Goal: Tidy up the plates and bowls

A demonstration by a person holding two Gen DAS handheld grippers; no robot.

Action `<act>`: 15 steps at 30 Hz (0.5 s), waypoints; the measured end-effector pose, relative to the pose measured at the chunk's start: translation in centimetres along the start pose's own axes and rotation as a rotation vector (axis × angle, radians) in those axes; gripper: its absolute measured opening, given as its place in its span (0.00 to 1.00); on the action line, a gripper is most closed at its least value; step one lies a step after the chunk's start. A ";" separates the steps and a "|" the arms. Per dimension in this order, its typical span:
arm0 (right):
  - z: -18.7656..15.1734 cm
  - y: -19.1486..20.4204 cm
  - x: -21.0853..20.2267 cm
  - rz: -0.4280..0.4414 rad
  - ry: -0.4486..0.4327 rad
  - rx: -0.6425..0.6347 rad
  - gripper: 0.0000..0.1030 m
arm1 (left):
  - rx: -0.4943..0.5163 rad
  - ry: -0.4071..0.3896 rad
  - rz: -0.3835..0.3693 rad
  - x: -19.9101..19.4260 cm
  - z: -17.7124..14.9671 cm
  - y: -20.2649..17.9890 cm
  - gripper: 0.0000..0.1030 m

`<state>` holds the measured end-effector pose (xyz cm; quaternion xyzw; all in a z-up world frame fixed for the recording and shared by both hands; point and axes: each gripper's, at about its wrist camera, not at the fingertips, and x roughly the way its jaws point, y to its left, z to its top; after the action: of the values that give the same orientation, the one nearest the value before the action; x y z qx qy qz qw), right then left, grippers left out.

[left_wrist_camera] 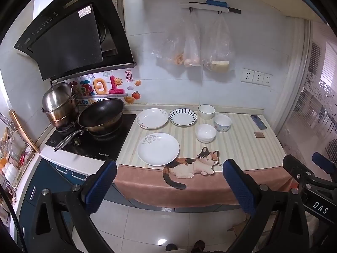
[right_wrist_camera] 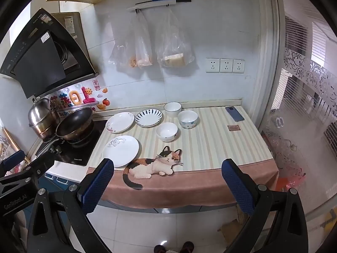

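Three plates lie on the striped counter mat [left_wrist_camera: 242, 147]: a large white plate [left_wrist_camera: 158, 148] [right_wrist_camera: 120, 150] in front, a flowered plate [left_wrist_camera: 152, 118] [right_wrist_camera: 120, 122] behind it, and a blue-striped plate [left_wrist_camera: 183, 117] [right_wrist_camera: 148, 117]. Three bowls stand to their right: a white bowl [left_wrist_camera: 206, 111] [right_wrist_camera: 172, 109] at the back, a patterned bowl [left_wrist_camera: 222, 122] [right_wrist_camera: 187, 119], and a white bowl [left_wrist_camera: 205, 133] [right_wrist_camera: 166, 131] in front. My left gripper [left_wrist_camera: 169, 186] and right gripper [right_wrist_camera: 167, 186] are both open, empty, and held back off the counter's front edge.
A gas stove [left_wrist_camera: 92, 141] with a black wok [left_wrist_camera: 101, 113] and steel pot [left_wrist_camera: 58, 103] is at the left. A phone [left_wrist_camera: 258, 121] and small card [left_wrist_camera: 259, 135] lie at the right. Bags [left_wrist_camera: 191, 48] hang on the wall. A glass door [right_wrist_camera: 305, 116] stands right.
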<state>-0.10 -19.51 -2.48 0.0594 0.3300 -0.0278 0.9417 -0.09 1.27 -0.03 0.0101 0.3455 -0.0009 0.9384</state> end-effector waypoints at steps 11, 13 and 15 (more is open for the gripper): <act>0.1 0.1 0.0 0.000 -0.004 -0.002 1.00 | -0.001 -0.002 0.004 -0.2 0.0 -0.3 1.00; 0.0 0.1 0.0 0.001 -0.004 0.000 1.00 | 0.000 -0.005 0.004 -0.2 -0.1 -0.4 1.00; -0.1 0.1 0.0 0.000 -0.005 -0.002 1.00 | -0.001 -0.001 0.002 -0.2 -0.1 -0.3 1.00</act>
<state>-0.13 -19.37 -2.51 0.0584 0.3279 -0.0278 0.9425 -0.29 0.96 -0.01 0.0101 0.3450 0.0003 0.9385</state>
